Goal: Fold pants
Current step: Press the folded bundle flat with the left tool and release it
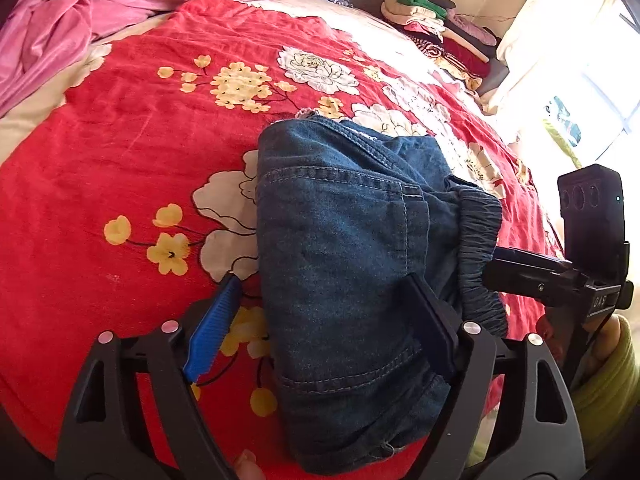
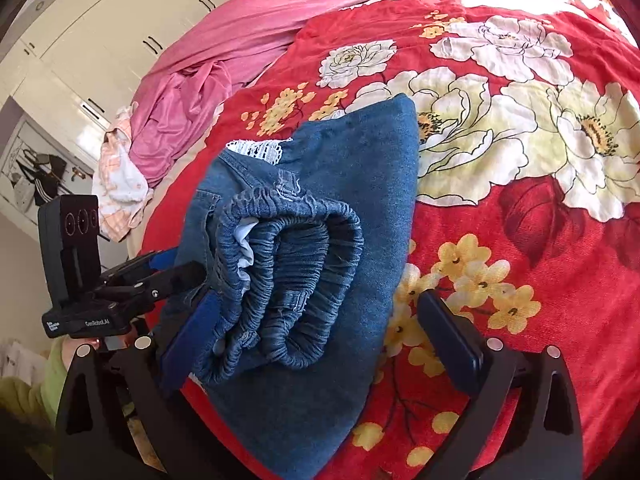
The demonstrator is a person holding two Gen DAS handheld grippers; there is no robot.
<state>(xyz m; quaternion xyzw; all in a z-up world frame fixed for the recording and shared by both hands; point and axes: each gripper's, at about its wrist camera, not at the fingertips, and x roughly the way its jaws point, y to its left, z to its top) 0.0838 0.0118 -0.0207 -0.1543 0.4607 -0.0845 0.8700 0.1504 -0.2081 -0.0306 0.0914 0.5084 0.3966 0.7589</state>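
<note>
Blue denim pants [image 1: 344,264] lie folded into a compact bundle on the red floral blanket [image 1: 132,152]; they also show in the right wrist view [image 2: 320,208], with the gathered elastic waistband [image 2: 288,276] on top. My left gripper [image 1: 320,320] is open, its fingers straddling the bundle's near left part, one blue pad [image 1: 212,328] on the blanket. My right gripper [image 2: 320,340] is open around the waistband end. It shows in the left wrist view [image 1: 520,272] at the bundle's right side. The left gripper shows in the right wrist view [image 2: 160,276] at the bundle's left edge.
A pink sheet [image 1: 80,20] is bunched at the bed's far side. A stack of folded clothes [image 1: 440,28] sits at the far right by a pillow. White wardrobes [image 2: 100,32] stand beyond the bed. A crumpled pale cloth [image 2: 120,176] lies near the bed edge.
</note>
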